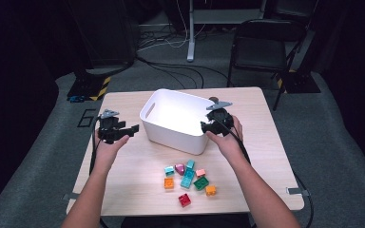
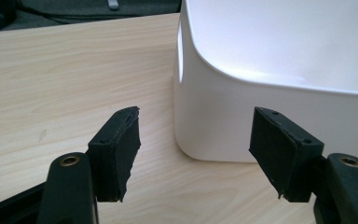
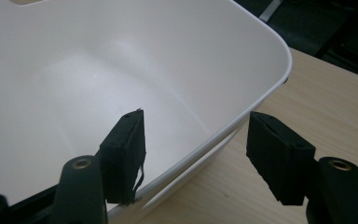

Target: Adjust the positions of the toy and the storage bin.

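I had the right gripper [image 1: 208, 127] straddling the white bin's [image 1: 171, 133] near-right rim, jaws apart and not pressing, to steady it mid-table, while the left gripper [image 1: 132, 129] waited open beside it.

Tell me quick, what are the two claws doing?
Left claw: open, holding nothing, beside the white bin.
Right claw: open, straddling the bin's rim, not gripping.
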`<state>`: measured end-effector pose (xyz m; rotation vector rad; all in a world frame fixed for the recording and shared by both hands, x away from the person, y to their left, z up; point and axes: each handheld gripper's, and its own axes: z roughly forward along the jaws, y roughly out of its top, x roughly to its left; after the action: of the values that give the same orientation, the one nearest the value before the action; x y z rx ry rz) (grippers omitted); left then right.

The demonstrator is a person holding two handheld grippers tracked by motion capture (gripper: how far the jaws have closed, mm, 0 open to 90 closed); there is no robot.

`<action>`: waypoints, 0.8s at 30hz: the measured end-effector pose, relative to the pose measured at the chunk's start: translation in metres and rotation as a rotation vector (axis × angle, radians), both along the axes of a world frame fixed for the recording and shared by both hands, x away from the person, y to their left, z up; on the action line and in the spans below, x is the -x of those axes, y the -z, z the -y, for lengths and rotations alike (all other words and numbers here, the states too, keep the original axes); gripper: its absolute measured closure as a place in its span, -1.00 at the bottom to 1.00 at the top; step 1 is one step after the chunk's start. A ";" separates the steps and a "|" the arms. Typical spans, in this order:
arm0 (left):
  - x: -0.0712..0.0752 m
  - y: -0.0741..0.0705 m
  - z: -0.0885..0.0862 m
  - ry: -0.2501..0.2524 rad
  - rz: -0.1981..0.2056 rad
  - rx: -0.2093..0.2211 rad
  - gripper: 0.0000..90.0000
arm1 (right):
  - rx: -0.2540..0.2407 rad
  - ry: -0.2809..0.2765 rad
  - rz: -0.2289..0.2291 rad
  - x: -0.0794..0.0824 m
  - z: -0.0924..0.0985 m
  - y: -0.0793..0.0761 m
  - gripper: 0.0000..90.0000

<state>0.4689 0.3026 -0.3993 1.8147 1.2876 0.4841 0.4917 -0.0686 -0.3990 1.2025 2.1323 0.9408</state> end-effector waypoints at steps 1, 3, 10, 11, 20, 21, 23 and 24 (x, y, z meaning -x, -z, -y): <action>-0.001 -0.003 0.001 0.003 0.001 -0.005 -0.28 | 0.005 -0.007 0.019 0.001 0.003 0.001 -0.13; -0.002 -0.007 0.004 0.003 0.006 -0.006 -0.28 | 0.008 -0.010 0.026 0.002 0.008 0.002 -0.07; -0.021 -0.007 0.026 0.049 -0.020 0.032 -0.30 | 0.001 -0.024 0.001 0.003 0.021 0.006 -0.04; -0.025 -0.004 0.031 0.063 -0.034 0.040 -0.30 | -0.031 -0.028 0.008 0.008 0.023 0.002 -0.05; -0.033 0.008 0.045 0.110 -0.069 0.043 -0.07 | -0.060 -0.057 -0.017 0.024 0.023 -0.001 -0.06; -0.033 0.008 0.045 0.110 -0.069 0.043 -0.03 | -0.060 -0.057 -0.017 0.024 0.023 -0.001 -0.06; -0.030 0.007 0.047 0.124 -0.069 0.028 -0.04 | -0.054 -0.053 -0.016 0.023 0.021 0.000 -0.06; -0.026 0.005 0.048 0.127 -0.065 -0.003 -0.05 | -0.067 -0.057 -0.028 0.020 0.021 0.002 -0.03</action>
<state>0.4949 0.2547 -0.4048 1.9144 1.2068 0.3600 0.4717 -0.0897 -0.4006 1.1991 2.1835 1.0339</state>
